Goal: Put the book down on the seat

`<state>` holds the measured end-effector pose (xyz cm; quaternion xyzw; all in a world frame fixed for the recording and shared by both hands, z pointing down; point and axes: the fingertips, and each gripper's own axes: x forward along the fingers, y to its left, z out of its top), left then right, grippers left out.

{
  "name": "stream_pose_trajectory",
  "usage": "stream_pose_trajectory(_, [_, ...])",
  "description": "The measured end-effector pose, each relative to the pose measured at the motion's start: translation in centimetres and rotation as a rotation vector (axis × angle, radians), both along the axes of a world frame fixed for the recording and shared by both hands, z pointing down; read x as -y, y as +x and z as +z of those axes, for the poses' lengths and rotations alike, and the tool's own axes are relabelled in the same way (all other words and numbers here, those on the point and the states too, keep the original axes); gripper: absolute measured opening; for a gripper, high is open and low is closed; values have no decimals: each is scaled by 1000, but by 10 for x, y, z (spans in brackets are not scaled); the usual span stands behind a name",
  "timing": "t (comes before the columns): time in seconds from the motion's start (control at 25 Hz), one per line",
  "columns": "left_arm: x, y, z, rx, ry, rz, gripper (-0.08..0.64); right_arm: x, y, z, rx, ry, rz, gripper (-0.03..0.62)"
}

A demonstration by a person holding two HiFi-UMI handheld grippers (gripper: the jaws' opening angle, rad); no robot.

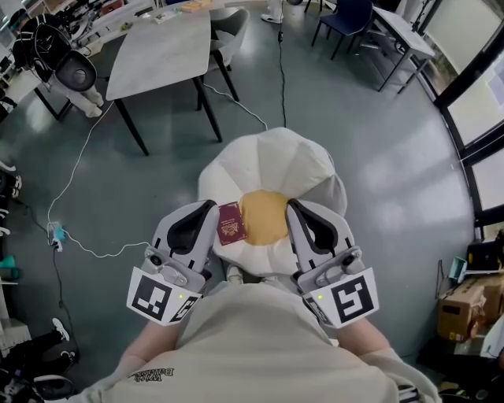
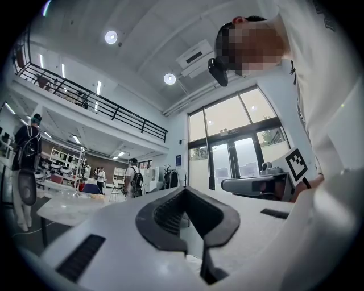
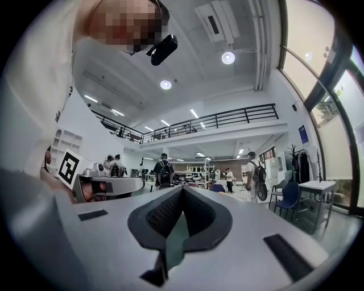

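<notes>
A dark red book (image 1: 231, 223) lies flat on the white flower-shaped seat (image 1: 272, 165), at the left edge of its yellow centre (image 1: 264, 216). My left gripper (image 1: 211, 206) is held just above the book's left side, shut, with nothing between its jaws. My right gripper (image 1: 293, 206) hangs level over the right side of the yellow centre, shut and holding nothing as well. In the left gripper view the gripper (image 2: 185, 190) points out into the room with its tips together, and so does the gripper (image 3: 182, 188) in the right gripper view. Neither gripper view shows the book or the seat.
A grey table (image 1: 161, 51) with black legs stands beyond the seat at the left. A white cable (image 1: 87, 157) runs across the floor to a power strip (image 1: 55, 233). Blue chairs (image 1: 346, 20) stand at the back right, cardboard boxes (image 1: 465, 303) at the right edge. People stand far off in the hall.
</notes>
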<state>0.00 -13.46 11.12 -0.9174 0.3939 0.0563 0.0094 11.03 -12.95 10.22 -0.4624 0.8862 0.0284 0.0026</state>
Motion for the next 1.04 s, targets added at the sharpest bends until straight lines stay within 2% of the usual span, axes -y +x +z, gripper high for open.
stream_pose_trajectory(0.32, [0,0,-4,14,4,3,5,0,1,-2,10,-20,3,3])
stream_pose_trajectory(0.6, [-9,0,-12,15,39,5,5,-7,5,-8,9,11,11,3])
stream_pose_trajectory(1.04, [-22,0,-11,29,40,12,5,-21,7,-7,27,4,15,3])
